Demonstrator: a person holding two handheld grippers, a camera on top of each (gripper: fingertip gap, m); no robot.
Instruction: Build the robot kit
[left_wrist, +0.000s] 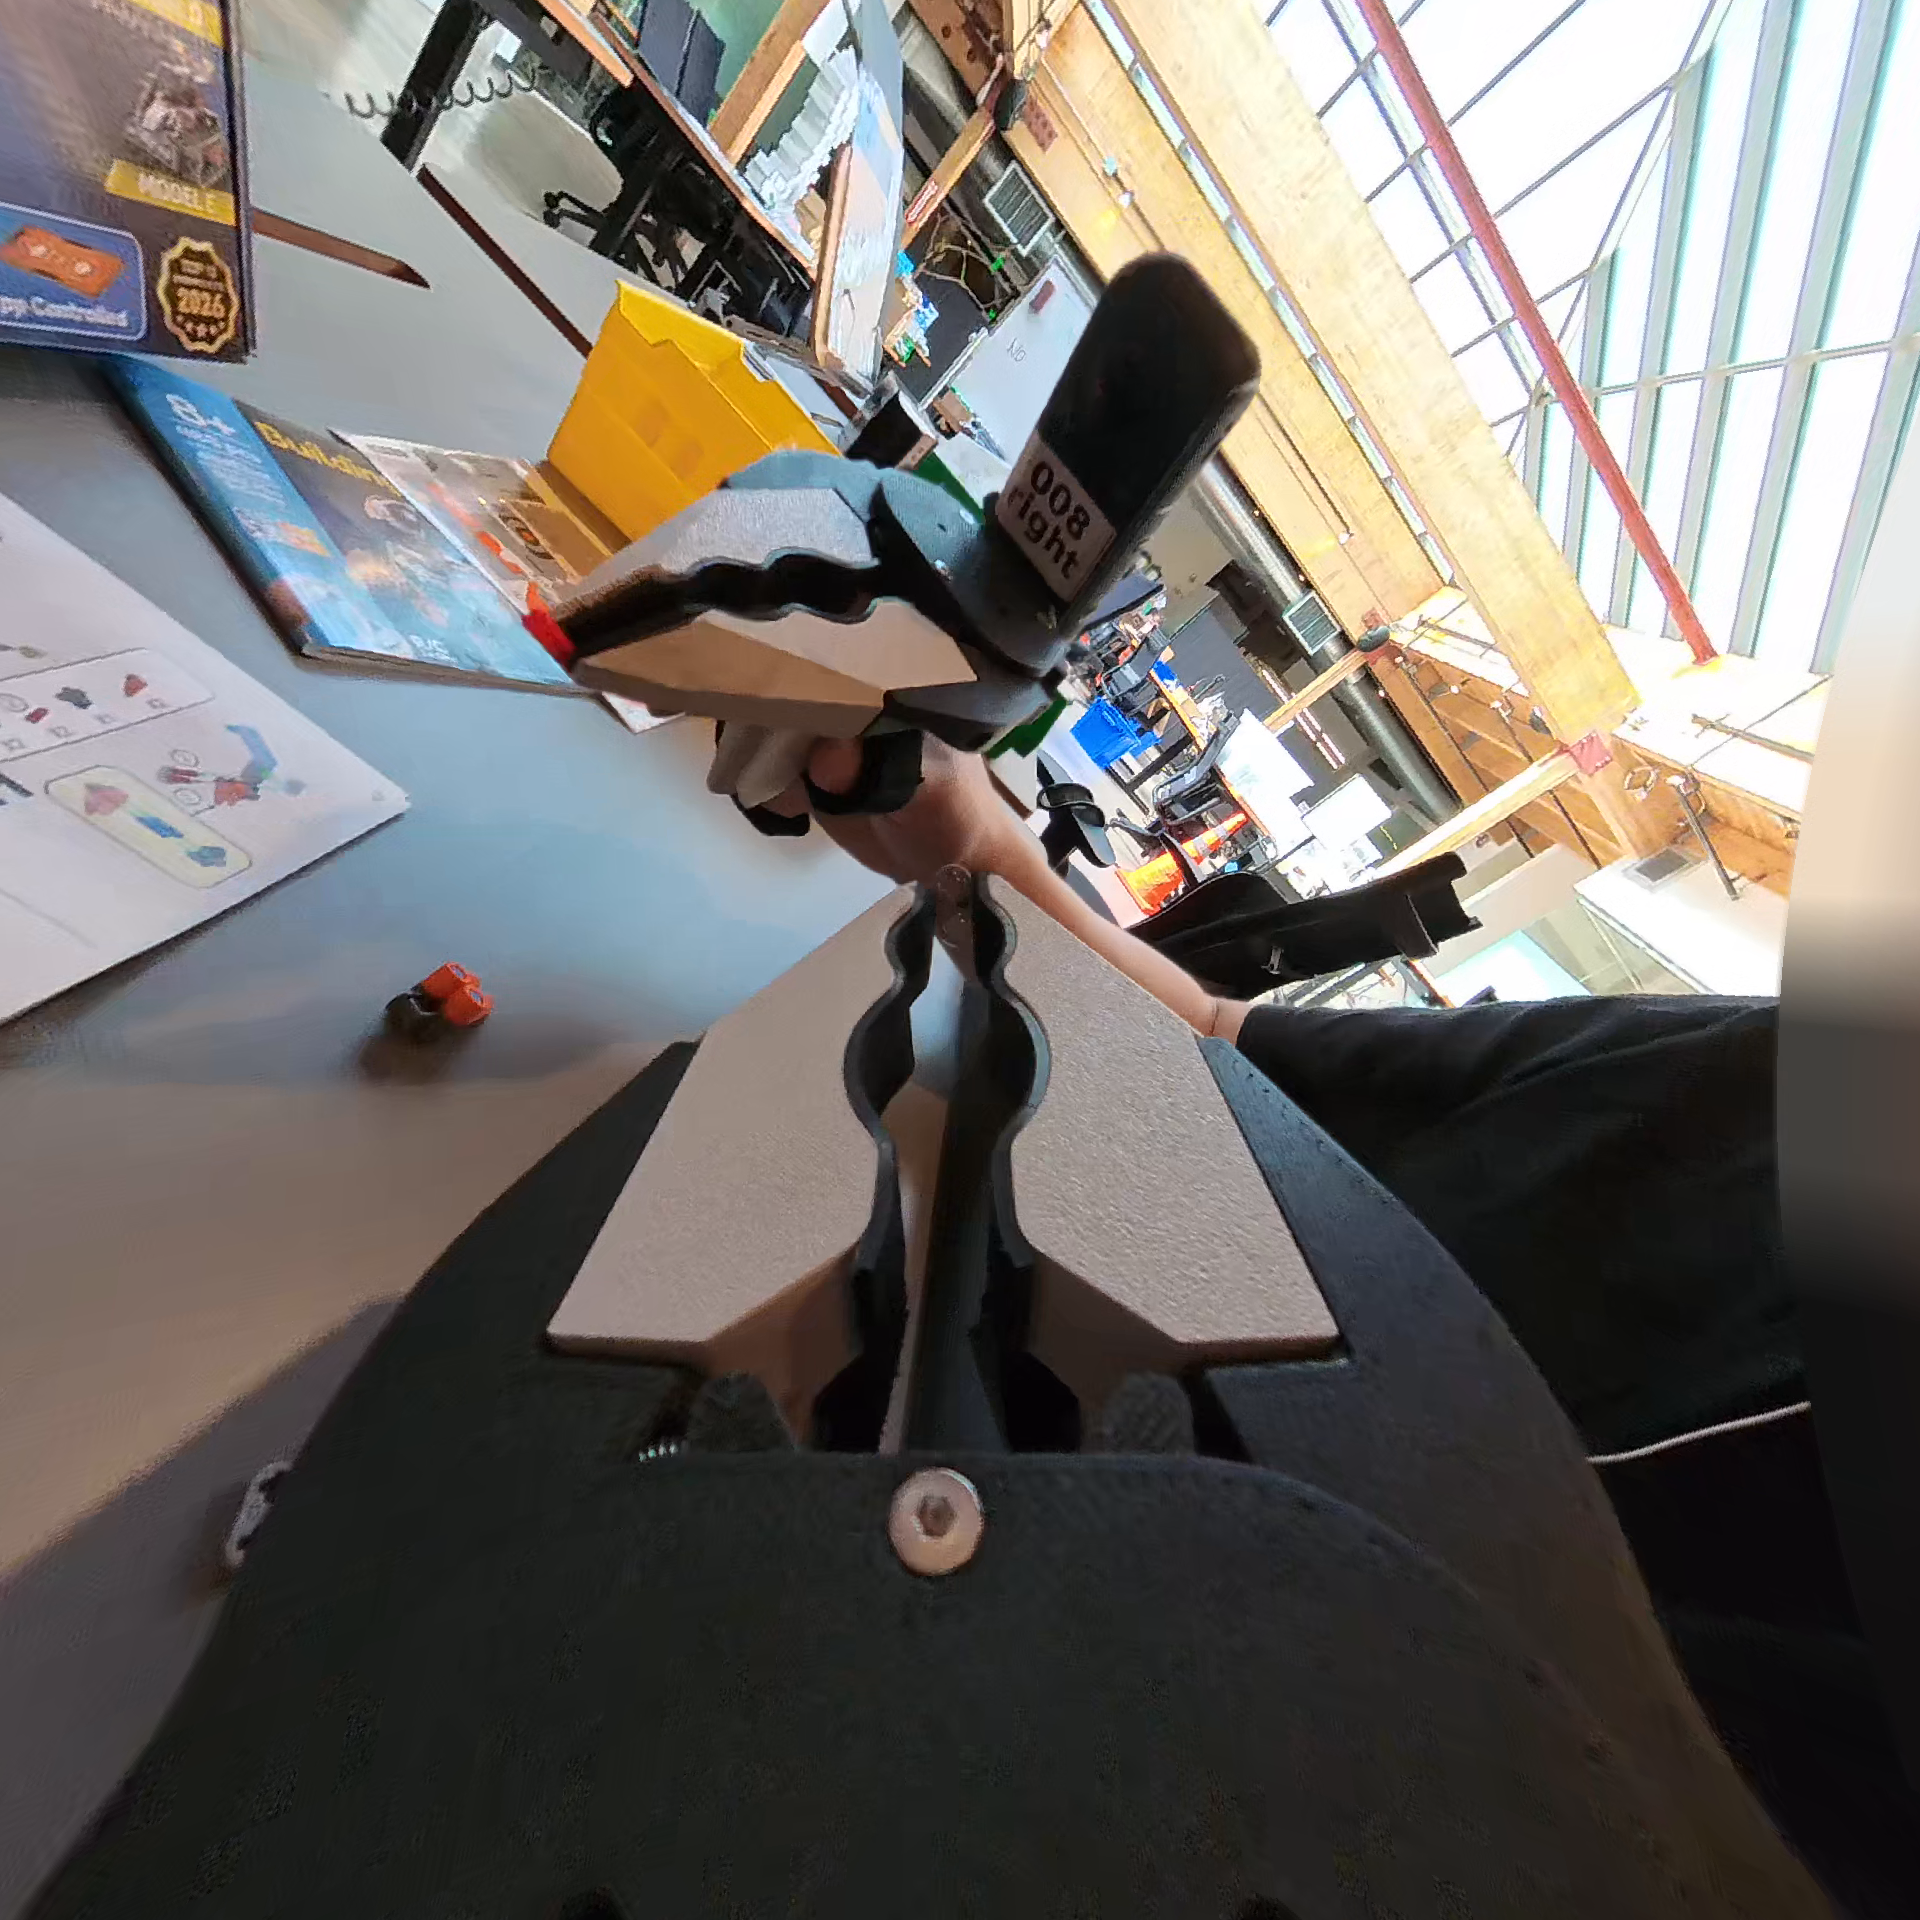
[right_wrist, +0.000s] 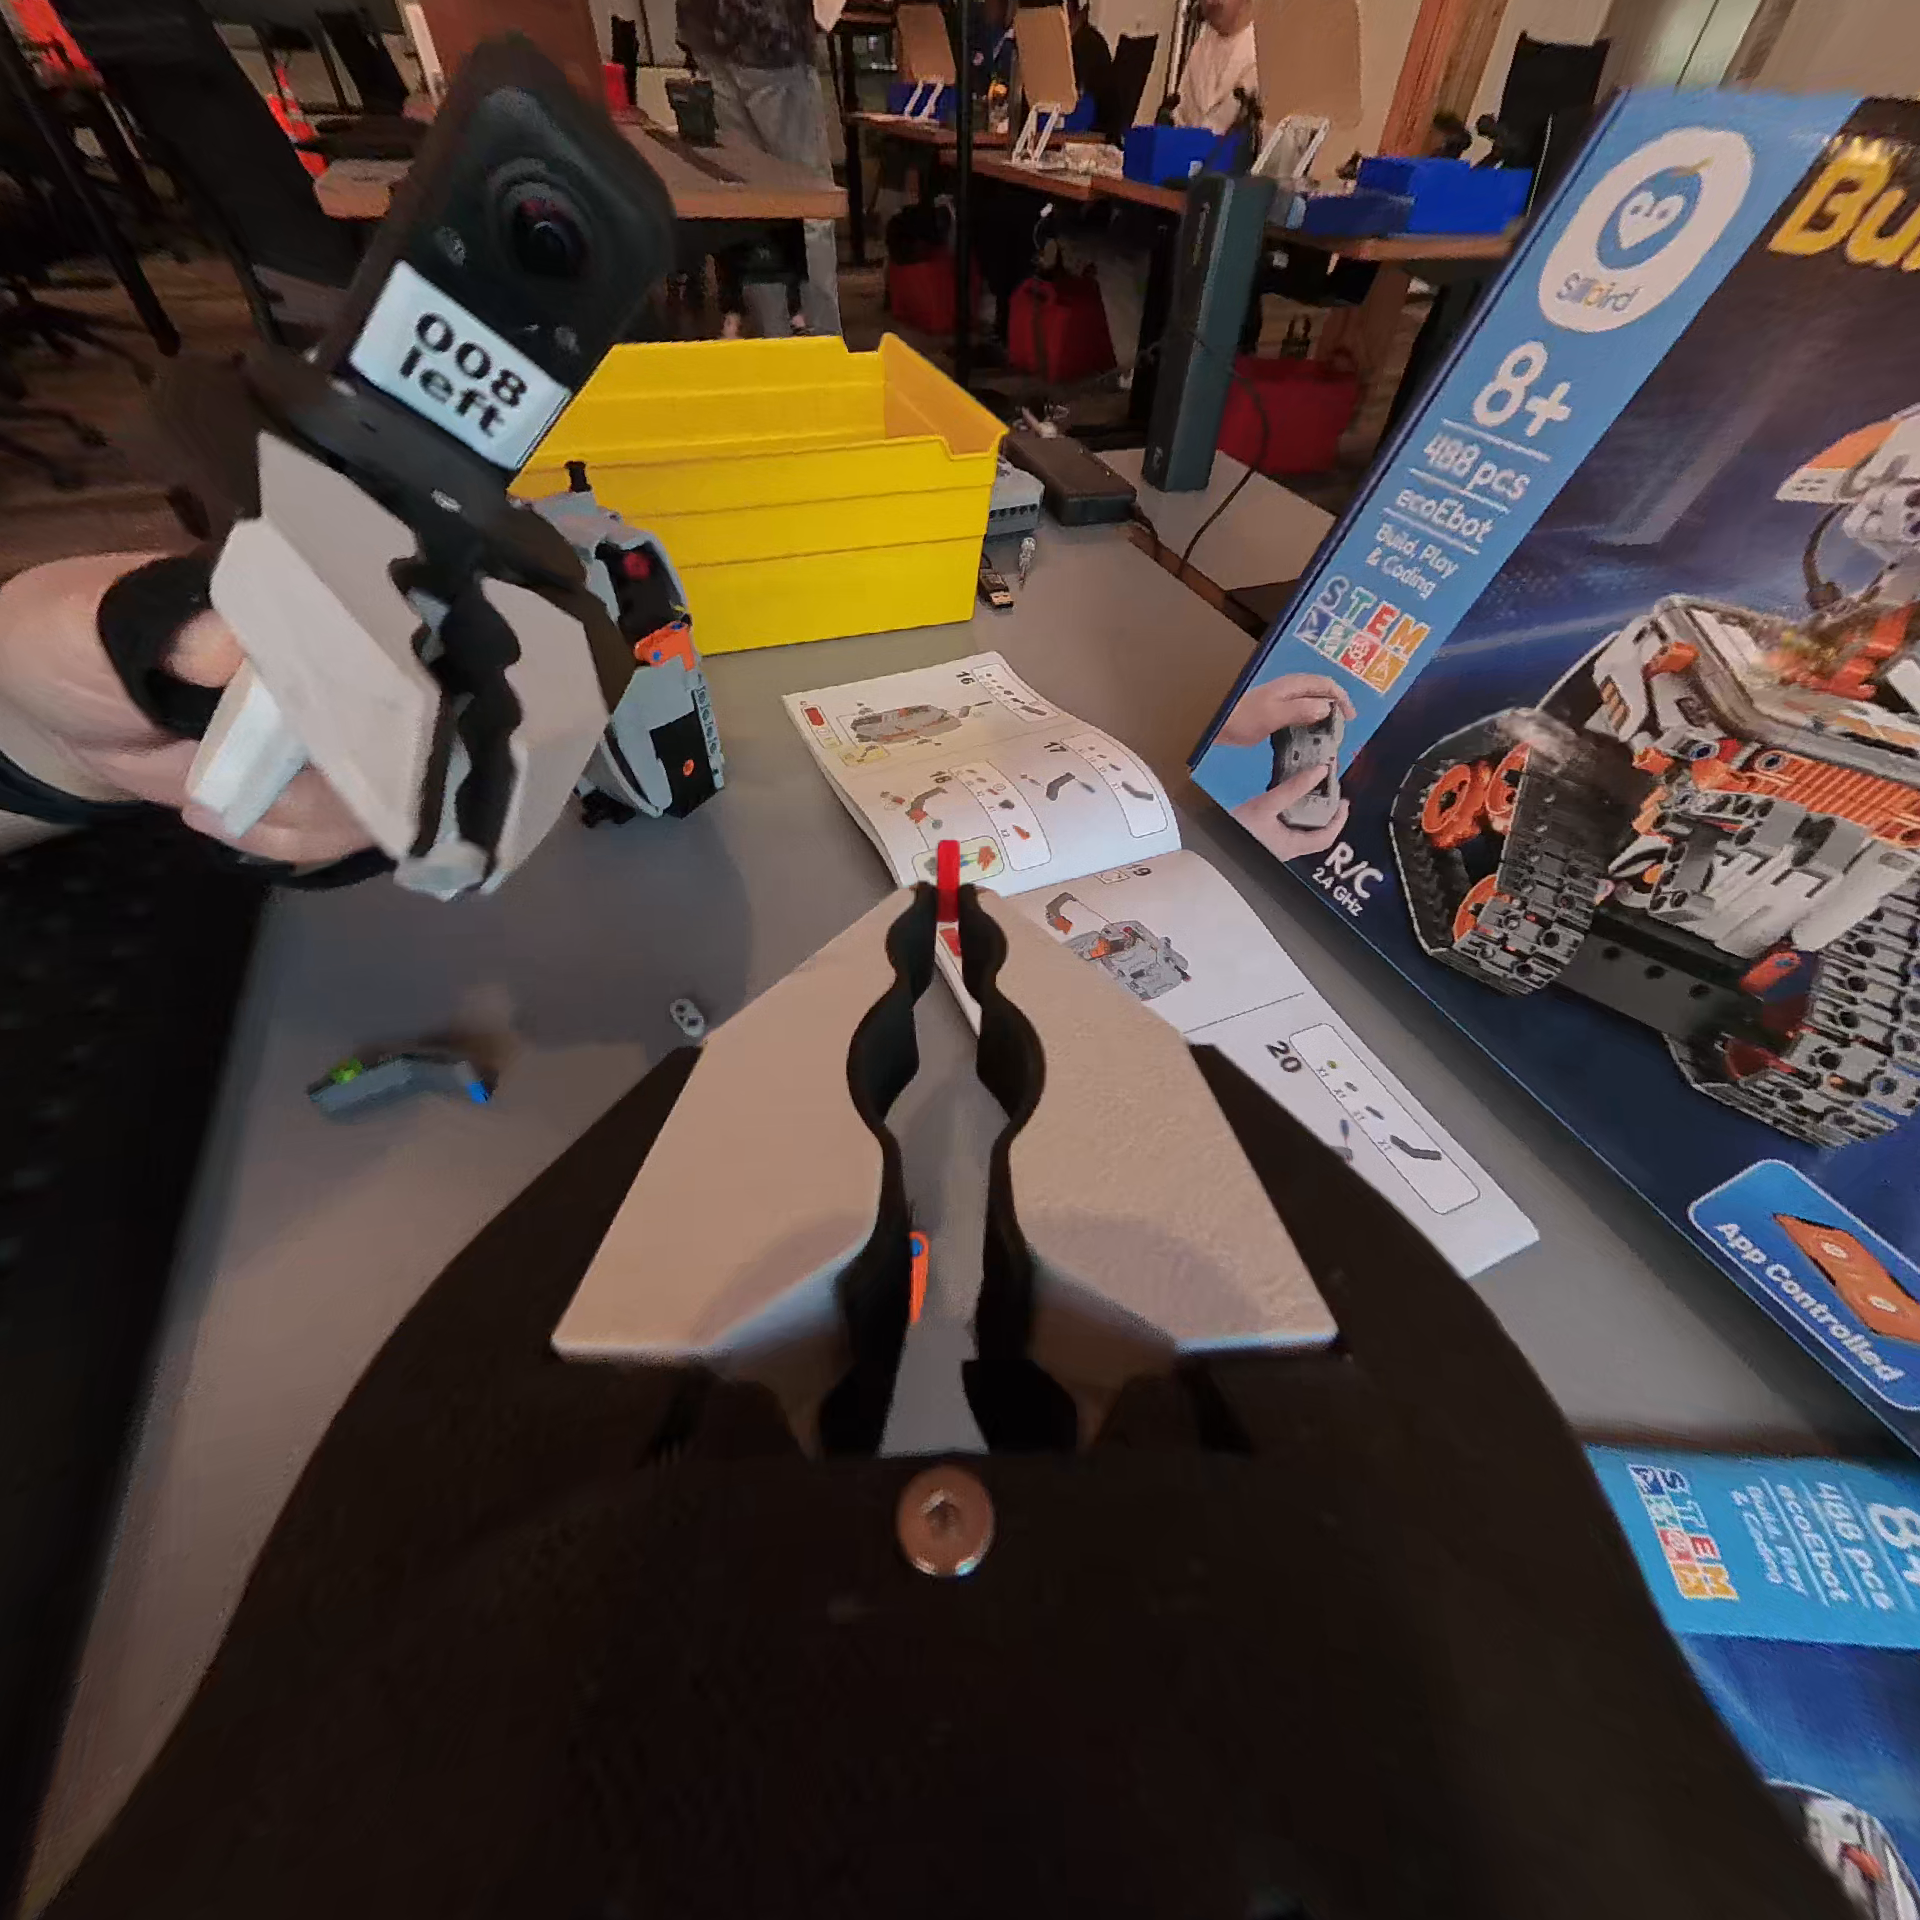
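Note:
My right gripper (right_wrist: 945, 902) is shut on a small red pin (right_wrist: 948, 873) that sticks out of its tips, held above the open instruction booklet (right_wrist: 1039, 800). In the left wrist view the right gripper (left_wrist: 569, 636) hangs over the table with the red pin (left_wrist: 542, 627) at its tips. My left gripper (left_wrist: 951, 906) is shut on a small grey piece (left_wrist: 952, 902). In the right wrist view the left gripper (right_wrist: 455, 868) is held up at the left, in front of a partly built grey model (right_wrist: 665, 675). The two grippers are apart.
A yellow bin (right_wrist: 810, 499) stands at the back of the grey table (right_wrist: 644, 935). A large blue kit box (right_wrist: 1610, 675) stands at the right, a second one (right_wrist: 1787, 1558) lies near me. Loose parts lie on the table: a grey piece (right_wrist: 400, 1081), an orange-and-black piece (left_wrist: 442, 1000). Spacing between my two grippers at the tips: around 8 cm.

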